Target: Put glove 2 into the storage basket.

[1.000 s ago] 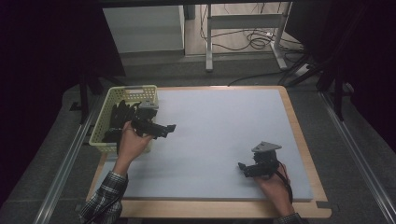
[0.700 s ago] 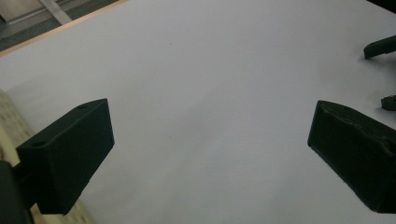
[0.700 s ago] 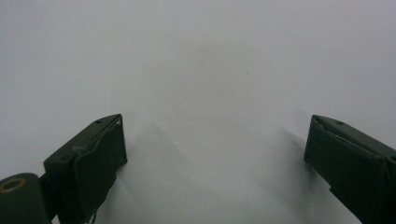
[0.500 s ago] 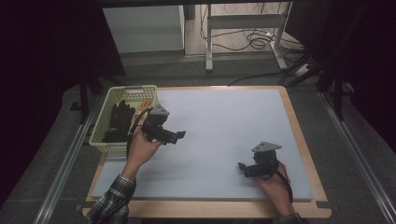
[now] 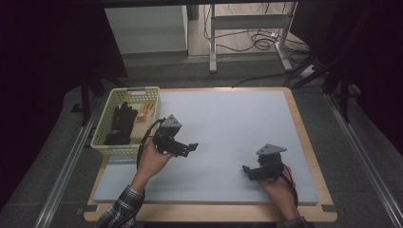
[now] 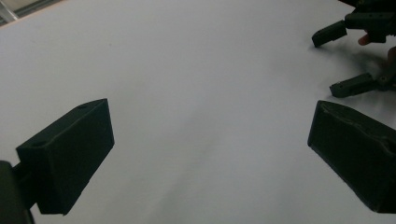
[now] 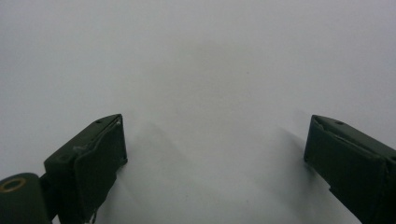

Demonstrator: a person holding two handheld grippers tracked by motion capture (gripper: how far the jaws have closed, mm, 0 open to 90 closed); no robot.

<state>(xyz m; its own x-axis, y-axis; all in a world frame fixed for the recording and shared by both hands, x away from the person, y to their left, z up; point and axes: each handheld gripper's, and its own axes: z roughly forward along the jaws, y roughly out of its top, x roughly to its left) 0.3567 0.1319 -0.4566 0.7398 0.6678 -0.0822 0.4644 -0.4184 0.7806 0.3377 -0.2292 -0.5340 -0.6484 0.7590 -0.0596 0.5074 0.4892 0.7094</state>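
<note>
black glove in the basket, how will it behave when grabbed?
The black glove lies slumped and creased in the yellow-green basket, so it is probably floppy and will drape. It looks like thin fabric, so likely light. Unlikely to roll or break; it may snag on the basket's open mesh.

Overhead forward; gripper cameras near mat point(image 5: 228, 133) (shared).

The counter point(image 5: 304, 137) is edged in light wood and covered by a pale grey-white sheet point(image 5: 237, 133). A pale yellow-green latticed basket point(image 5: 105, 128) is seen holding black gloves point(image 5: 119, 124) and an orange item point(image 5: 146, 110). Both tongs are black, topped by grey plates. A plaid sleeve point(image 5: 119, 211) is worn.
</note>
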